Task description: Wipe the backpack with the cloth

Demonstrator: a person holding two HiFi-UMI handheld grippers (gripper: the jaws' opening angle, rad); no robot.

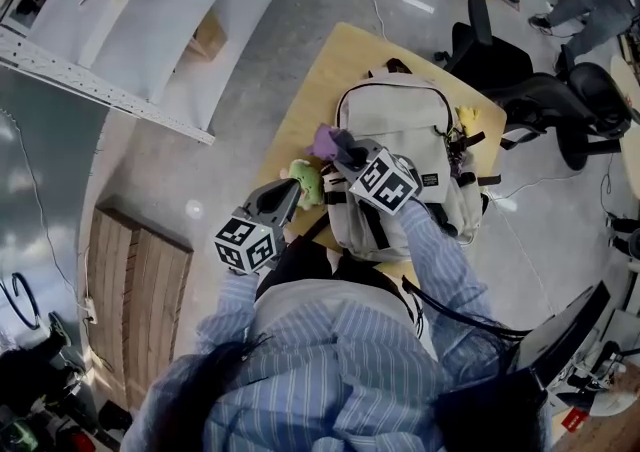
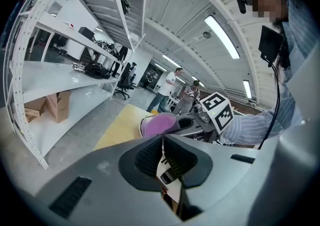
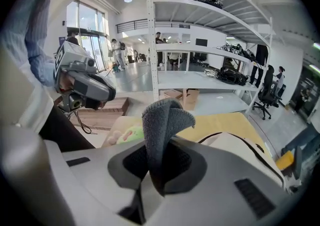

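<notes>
Table (image 1: 305, 90): the left edge is bordering open grey floor. Shelving (image 1: 130, 30) and 1 cardboard box (image 1: 208, 37) are standing well apart at far left, and wooden panels (image 1: 135, 290) are lying on the floor at near left. A strip of bare wood is showing along the left and far edges.

Left gripper (image 1: 292, 188) (image 2: 162, 142): it is hanging over the table's left side, jaws pressing together. A pale strip with a dark buckle is showing in the slit under the pads; whether it is being gripped cannot be told. 1 green plush toy (image 1: 306, 180) is lying just beside the tip.

Right gripper (image 1: 345, 152) (image 3: 159, 165): it is clamping the cloth (image 1: 325, 140) (image 3: 162, 120), with a folded peak sticking up past the pads, at the backpack's left edge.

Backpack (image 1: 395, 125): cream with black straps, it is lying flat across the table's middle and right. A black office chair (image 1: 530, 100) is crowding the right edge.
</notes>
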